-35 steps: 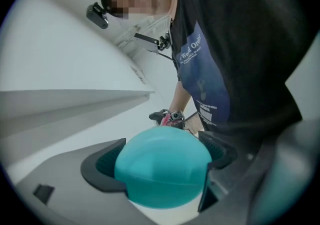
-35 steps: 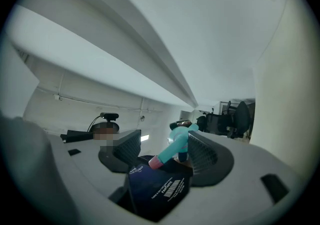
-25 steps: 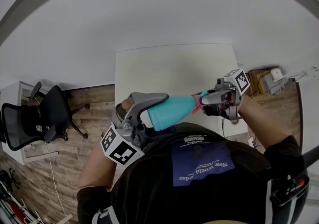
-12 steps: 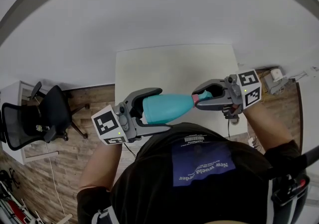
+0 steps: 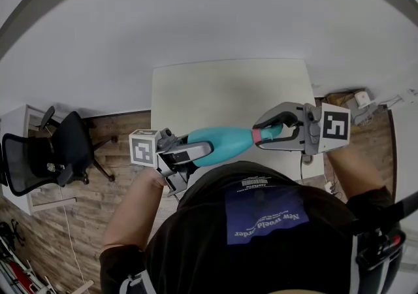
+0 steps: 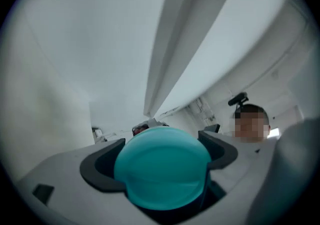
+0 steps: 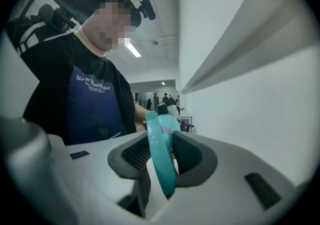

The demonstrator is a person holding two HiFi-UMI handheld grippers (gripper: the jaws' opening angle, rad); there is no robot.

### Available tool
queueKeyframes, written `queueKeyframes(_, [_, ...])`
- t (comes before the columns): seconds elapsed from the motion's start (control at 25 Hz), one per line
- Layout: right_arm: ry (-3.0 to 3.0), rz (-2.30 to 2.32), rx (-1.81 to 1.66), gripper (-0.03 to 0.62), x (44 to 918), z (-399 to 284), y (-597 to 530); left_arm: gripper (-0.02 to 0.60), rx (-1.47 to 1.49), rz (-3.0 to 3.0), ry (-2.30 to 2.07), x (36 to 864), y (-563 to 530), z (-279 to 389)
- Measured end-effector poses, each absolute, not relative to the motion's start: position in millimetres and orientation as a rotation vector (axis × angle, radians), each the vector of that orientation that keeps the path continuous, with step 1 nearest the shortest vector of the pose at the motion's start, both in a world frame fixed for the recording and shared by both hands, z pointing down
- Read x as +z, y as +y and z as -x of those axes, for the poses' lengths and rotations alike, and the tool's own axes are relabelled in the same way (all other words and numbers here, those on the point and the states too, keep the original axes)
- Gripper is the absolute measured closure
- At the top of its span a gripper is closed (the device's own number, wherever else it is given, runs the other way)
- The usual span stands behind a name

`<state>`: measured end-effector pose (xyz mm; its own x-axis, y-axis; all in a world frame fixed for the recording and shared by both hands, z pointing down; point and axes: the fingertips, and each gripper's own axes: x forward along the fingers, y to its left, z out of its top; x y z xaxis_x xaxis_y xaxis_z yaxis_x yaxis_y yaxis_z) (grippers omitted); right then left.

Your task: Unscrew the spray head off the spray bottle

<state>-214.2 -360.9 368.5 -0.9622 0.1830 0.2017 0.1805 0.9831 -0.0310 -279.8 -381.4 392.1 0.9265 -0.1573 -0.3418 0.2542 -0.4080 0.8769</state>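
Just off the person's chest, over the counter's (image 5: 228, 90) near edge, the spray bottle (image 5: 222, 142) lies level in the air; the left tongs (image 5: 199, 149) clench its base; the right tongs (image 5: 264, 132) have just closed on the spray head (image 7: 161, 154); beyond, the counter top runs bare to its far edge at the wall; an office chair (image 5: 59, 152) stands off its left edge and a box (image 5: 349, 106) off its right.

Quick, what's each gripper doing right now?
Left gripper: closed on the teal bottle.
Right gripper: jaws just closed, clamped on the spray head.
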Motion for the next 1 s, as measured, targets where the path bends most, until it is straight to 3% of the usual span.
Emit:
queueKeyframes(0.12, [-2.905, 0.247, 0.093, 0.471, 374, 215, -364, 0.124, -0.531, -1.859, 0.03, 393, -395, 286])
queueKeyframes(0.52, [-2.979, 0.307, 1.045, 0.473, 395, 210, -384, 0.123, -0.397, -2.478, -0.108, 370, -383, 293])
queueKeyframes(1.0, [-2.908, 0.368, 1.558, 0.473, 400, 203, -391, 0.12, -0.206, -2.823, -0.063, 362, -357, 284])
